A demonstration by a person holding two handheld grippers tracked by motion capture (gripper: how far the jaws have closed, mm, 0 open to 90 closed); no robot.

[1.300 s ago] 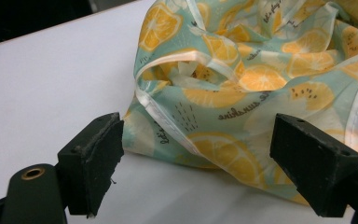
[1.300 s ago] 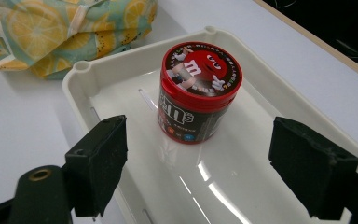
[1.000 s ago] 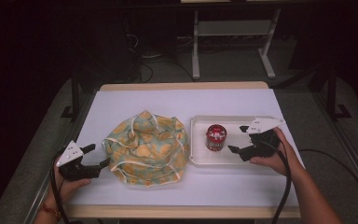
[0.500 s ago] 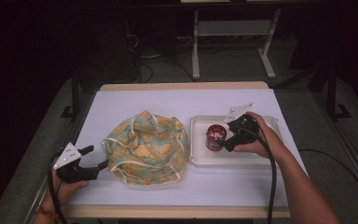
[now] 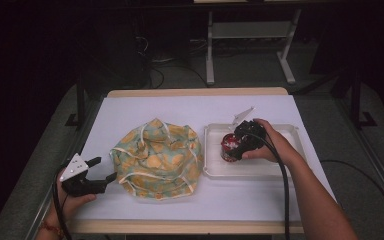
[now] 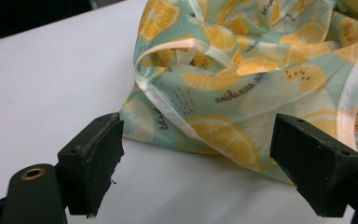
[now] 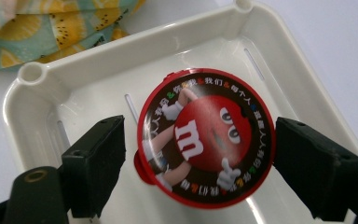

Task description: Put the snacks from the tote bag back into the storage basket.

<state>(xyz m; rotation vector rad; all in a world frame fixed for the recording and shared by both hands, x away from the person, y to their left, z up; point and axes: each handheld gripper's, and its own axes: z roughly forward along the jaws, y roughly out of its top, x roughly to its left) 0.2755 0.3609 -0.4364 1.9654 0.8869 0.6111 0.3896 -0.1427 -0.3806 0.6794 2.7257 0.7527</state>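
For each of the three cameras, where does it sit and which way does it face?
High view: above the person's side, looking forward and down on the table; forearms, both hands, left tongs, right tongs.
Left gripper view: on the left tongs, jaws apart, facing the lemon-print cloth bag.
Right gripper view: on the right tongs, looking down on the red candy tub in the white tray.
Shared: bag, tub and tray also appear from above.
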